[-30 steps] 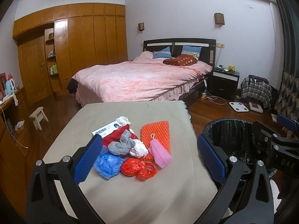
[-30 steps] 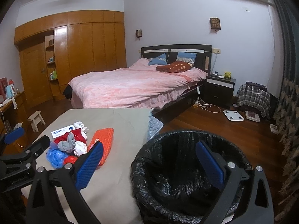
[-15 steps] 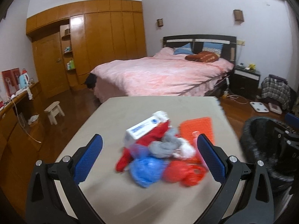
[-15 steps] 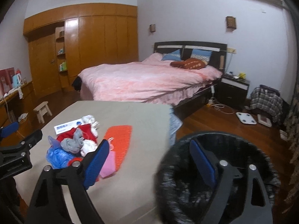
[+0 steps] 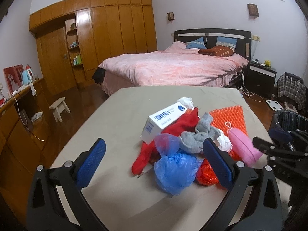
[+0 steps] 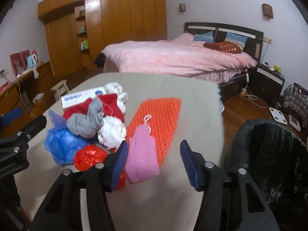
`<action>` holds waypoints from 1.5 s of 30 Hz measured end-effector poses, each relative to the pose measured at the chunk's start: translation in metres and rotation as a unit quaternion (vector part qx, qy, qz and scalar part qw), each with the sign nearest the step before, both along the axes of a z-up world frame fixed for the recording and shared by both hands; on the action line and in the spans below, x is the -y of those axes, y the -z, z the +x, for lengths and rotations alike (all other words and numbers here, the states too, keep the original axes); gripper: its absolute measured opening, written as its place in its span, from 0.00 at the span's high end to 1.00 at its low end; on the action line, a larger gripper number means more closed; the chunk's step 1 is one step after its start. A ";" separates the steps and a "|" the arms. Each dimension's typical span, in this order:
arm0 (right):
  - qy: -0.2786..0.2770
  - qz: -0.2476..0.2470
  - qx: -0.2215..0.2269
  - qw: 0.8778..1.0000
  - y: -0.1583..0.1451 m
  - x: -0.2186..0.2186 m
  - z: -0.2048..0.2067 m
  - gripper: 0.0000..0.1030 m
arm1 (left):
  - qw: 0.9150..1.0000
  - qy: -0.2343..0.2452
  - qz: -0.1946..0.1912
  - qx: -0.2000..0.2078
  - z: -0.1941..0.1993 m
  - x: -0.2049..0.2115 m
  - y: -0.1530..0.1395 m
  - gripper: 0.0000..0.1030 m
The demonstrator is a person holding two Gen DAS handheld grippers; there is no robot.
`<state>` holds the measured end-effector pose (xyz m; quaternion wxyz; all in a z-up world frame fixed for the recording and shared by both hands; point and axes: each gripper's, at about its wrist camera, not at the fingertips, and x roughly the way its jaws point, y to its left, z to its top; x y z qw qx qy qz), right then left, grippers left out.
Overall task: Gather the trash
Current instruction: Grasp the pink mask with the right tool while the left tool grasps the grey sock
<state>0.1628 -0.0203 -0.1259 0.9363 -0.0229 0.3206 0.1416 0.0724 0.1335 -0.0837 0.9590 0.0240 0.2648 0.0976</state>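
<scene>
A heap of trash lies on the grey table (image 5: 119, 115): a white box (image 5: 165, 121), a red cloth (image 5: 179, 127), a grey sock (image 5: 200, 136), a blue bag (image 5: 175, 169), a red bag (image 6: 89, 156), white wads (image 6: 111, 130), a pink pouch (image 6: 141, 154) and an orange bumpy mat (image 6: 159, 115). My left gripper (image 5: 154, 161) is open and empty, just short of the blue bag. My right gripper (image 6: 154, 161) is open and empty over the pink pouch's near end. The black-lined bin (image 6: 269, 154) stands right of the table.
A pink bed (image 5: 173, 67) stands beyond the table, with a dark nightstand (image 5: 261, 77) to its right. A wooden wardrobe (image 5: 96, 34) fills the far wall. A small stool (image 5: 59, 107) and a low wooden counter (image 5: 15, 111) are at the left. A scale (image 6: 278, 115) lies on the floor.
Both grippers have swung left and moved closer to the trash heap. The bin has slid to the right edge of both views. The right gripper's jaws have narrowed somewhat.
</scene>
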 end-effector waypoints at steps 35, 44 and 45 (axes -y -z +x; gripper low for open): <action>-0.044 0.039 -0.017 0.998 -0.002 0.013 0.031 0.93 | 0.995 0.101 0.002 -0.013 0.049 0.063 0.023 0.42; -0.028 0.025 -0.026 0.999 0.007 0.014 0.035 0.55 | 0.995 0.082 -0.007 -0.061 0.068 0.043 0.044 0.37; -0.024 0.024 -0.029 0.999 0.009 0.014 0.037 0.54 | 0.994 0.084 -0.009 -0.064 0.068 0.042 0.044 0.35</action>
